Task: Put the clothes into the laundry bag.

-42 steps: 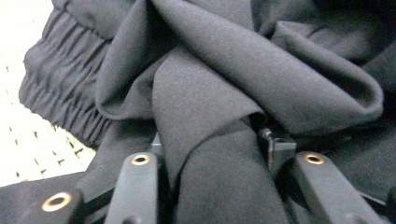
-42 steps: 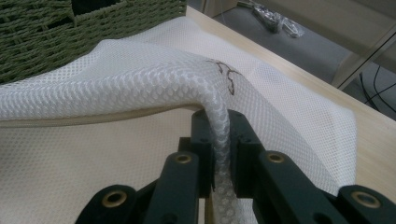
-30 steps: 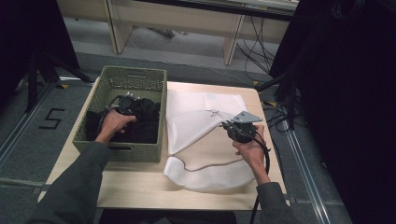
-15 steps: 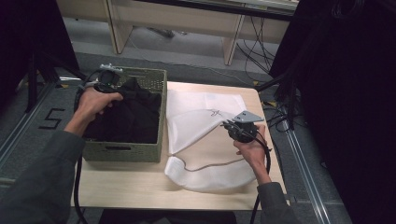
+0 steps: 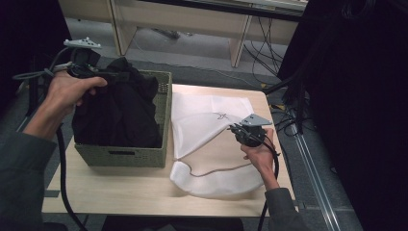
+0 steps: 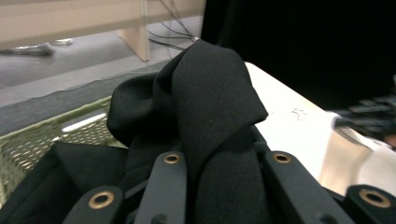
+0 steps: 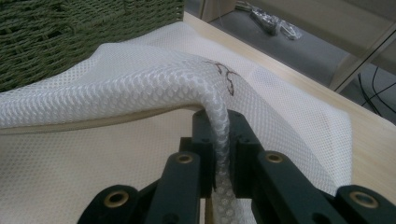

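Note:
A black garment (image 5: 120, 110) hangs partly lifted out of the green woven basket (image 5: 120, 156) at the table's left. My left gripper (image 5: 118, 74) is raised above the basket's far left corner and is shut on a fold of it. In the left gripper view the black cloth (image 6: 210, 93) bunches up between the jaws of the left gripper (image 6: 224, 158). A white mesh bag (image 5: 207, 120) lies on the table right of the basket. My right gripper (image 5: 235, 129) is shut on its raised rim. The right gripper view has the mesh edge (image 7: 140, 88) pinched in that gripper (image 7: 222, 140).
The light wooden table (image 5: 120, 192) has bare surface along its front edge. A thin cord (image 5: 211, 169) runs across the bag's lower part. Wooden furniture legs (image 5: 238, 43) and cables (image 5: 288, 110) stand on the floor beyond and to the right of the table.
My left gripper has risen from inside the basket up and toward its far left corner, pulling the black garment up with it. The right gripper and the mesh bag have stayed put.

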`<action>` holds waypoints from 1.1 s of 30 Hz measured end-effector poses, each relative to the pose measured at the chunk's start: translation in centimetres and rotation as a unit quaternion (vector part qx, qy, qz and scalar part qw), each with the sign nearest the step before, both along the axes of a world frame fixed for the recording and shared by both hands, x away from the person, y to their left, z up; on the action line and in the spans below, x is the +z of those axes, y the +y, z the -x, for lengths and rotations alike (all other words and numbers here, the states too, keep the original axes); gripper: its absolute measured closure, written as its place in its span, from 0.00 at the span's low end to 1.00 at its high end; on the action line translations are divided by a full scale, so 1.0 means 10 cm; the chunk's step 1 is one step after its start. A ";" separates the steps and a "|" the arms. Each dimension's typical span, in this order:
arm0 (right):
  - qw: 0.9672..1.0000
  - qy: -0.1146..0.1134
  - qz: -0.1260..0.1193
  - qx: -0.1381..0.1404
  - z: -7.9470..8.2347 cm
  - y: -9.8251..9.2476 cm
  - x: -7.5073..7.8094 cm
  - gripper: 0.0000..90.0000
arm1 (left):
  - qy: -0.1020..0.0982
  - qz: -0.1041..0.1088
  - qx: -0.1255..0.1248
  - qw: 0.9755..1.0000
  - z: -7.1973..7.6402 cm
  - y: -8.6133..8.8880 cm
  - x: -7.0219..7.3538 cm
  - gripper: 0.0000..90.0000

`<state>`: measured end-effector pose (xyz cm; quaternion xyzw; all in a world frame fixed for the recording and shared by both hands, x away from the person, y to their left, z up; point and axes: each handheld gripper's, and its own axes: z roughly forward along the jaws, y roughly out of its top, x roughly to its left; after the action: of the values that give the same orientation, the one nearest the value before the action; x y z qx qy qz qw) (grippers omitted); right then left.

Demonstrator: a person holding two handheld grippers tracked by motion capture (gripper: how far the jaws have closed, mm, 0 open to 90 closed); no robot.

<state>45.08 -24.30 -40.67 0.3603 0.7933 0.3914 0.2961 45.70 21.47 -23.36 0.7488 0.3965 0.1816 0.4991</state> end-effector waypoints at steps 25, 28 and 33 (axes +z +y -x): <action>1.000 -0.004 0.008 0.003 -0.01 -0.02 0.00 0.93 | -0.053 -0.006 -0.197 0.979 1.03 -1.25 -0.02 0.85; 1.000 -0.005 0.009 0.004 -0.01 -0.02 0.00 0.93 | -0.031 -0.013 -0.236 0.971 1.10 -1.47 -0.28 0.85; 1.000 -0.005 0.005 0.002 0.00 0.00 0.00 0.93 | 0.002 -0.019 -0.278 0.960 1.12 -1.82 -0.69 0.85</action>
<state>45.12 -24.28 -40.68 0.3551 0.7946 0.3898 0.3011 34.47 3.24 -30.29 0.8394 0.1698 0.0419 0.5146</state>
